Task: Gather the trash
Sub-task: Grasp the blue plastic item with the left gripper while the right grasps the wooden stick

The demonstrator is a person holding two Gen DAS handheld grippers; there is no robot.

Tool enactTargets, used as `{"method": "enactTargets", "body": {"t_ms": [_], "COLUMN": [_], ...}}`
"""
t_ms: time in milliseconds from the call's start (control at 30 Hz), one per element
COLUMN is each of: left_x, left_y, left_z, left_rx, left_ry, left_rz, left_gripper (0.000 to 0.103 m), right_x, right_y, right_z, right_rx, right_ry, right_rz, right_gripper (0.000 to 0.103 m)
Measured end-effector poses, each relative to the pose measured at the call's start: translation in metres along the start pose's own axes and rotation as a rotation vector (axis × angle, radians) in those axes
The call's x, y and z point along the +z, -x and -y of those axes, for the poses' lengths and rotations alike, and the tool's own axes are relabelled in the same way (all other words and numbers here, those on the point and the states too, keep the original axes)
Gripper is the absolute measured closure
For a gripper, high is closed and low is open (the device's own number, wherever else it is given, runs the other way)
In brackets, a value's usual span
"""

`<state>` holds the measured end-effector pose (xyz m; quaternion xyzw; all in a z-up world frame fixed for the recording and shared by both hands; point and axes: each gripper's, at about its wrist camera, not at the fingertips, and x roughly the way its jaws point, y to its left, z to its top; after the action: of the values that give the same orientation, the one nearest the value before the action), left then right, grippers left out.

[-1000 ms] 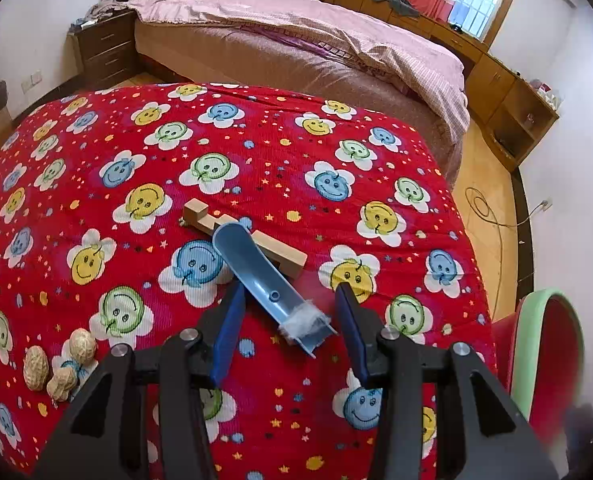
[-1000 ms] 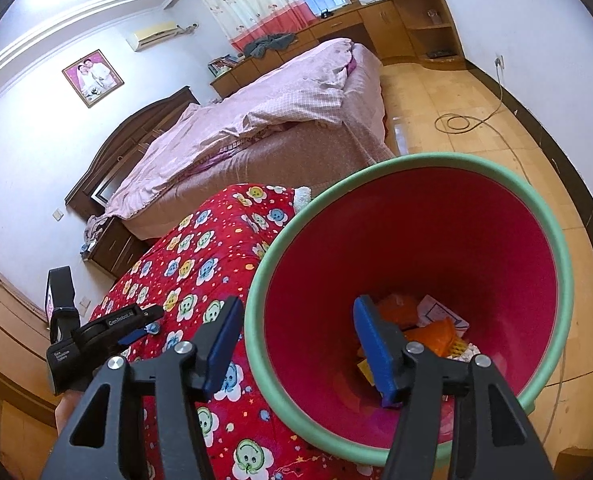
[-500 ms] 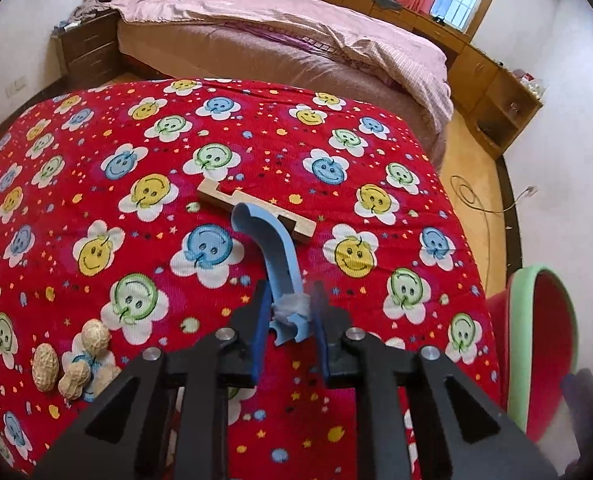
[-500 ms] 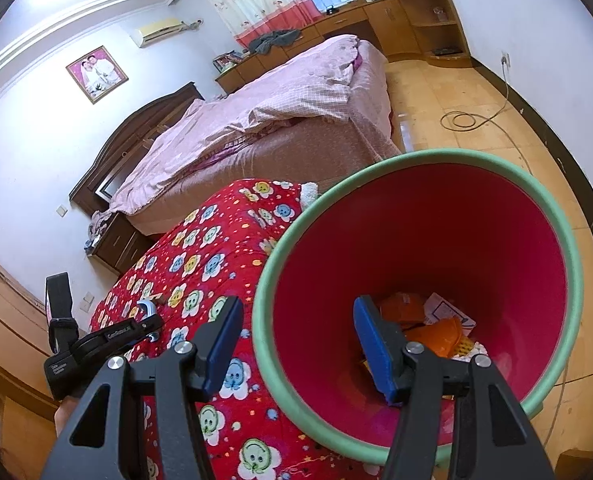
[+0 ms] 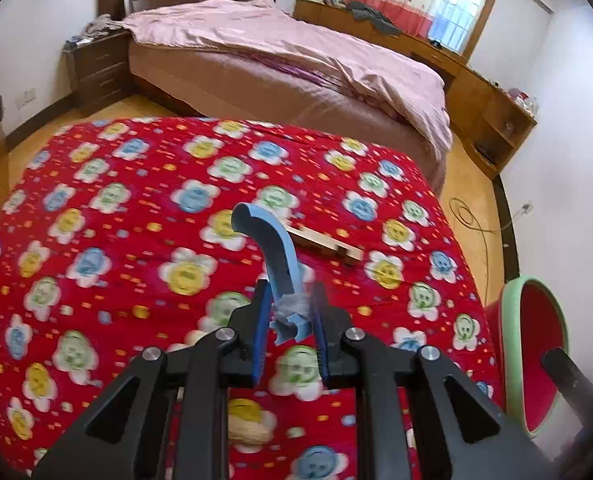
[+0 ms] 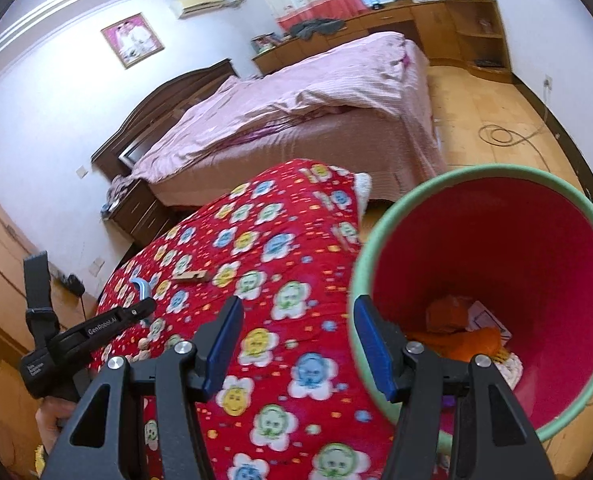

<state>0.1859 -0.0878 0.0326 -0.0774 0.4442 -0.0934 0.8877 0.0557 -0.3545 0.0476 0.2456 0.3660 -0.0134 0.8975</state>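
My left gripper [image 5: 288, 312] is shut on the near end of a curved blue plastic piece [image 5: 270, 248] with a tuft of grey fluff on it, held up above the red smiley-flower cloth [image 5: 136, 220]. The piece also shows small in the right wrist view [image 6: 142, 286], at the tip of the left gripper [image 6: 146, 308]. My right gripper [image 6: 296, 344] is open around the green rim of a red trash bin [image 6: 516, 248] that holds orange wrappers and paper. The bin also shows at the right edge of the left wrist view [image 5: 536, 360].
A wooden piece [image 5: 328, 242] lies on the cloth beyond the blue piece. Peanuts [image 5: 248, 430] lie near the front edge under the left gripper. A pink bed [image 5: 296, 64] and wooden cabinets [image 5: 492, 112] stand behind. A cable [image 5: 472, 216] lies coiled on the floor.
My left gripper closed on the blue piece and lifted it off the cloth. The right gripper with the bin shifted, so the bin now sits further right in its view.
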Motion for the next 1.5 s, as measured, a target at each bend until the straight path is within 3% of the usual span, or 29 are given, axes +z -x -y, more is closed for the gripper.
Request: {"method": "enactTargets", "body": {"t_ms": [633,967,1367,1500], "left_x": [-0.001,-0.007,-0.01,-0.009], "left_y": [0.013,0.003,-0.009,-0.009], "left_z": [-0.085,-0.109,-0.114,-0.113], "left_rx": [0.11,0.121,0.117,0.116], "left_ry": [0.062,0.106,0.122,0.123], "left_rz": [0.04,0.024,0.002,0.004], "left_gripper": [0.083,0.083,0.083,0.083], "right_x": [0.0,0.006,0.015,0.012], "right_y": [-0.074,-0.143,-0.197,-0.196], "right_z": [-0.105,-0.129,-0.146,-0.15], "right_rx": [0.07,0.038,0.055,0.068], "right_ry": [0.214,0.319,0.401,0.425], "right_rz": [-0.117,-0.213,-0.236,-0.24], "right_gripper": [0.042,0.042,0.042,0.058]}}
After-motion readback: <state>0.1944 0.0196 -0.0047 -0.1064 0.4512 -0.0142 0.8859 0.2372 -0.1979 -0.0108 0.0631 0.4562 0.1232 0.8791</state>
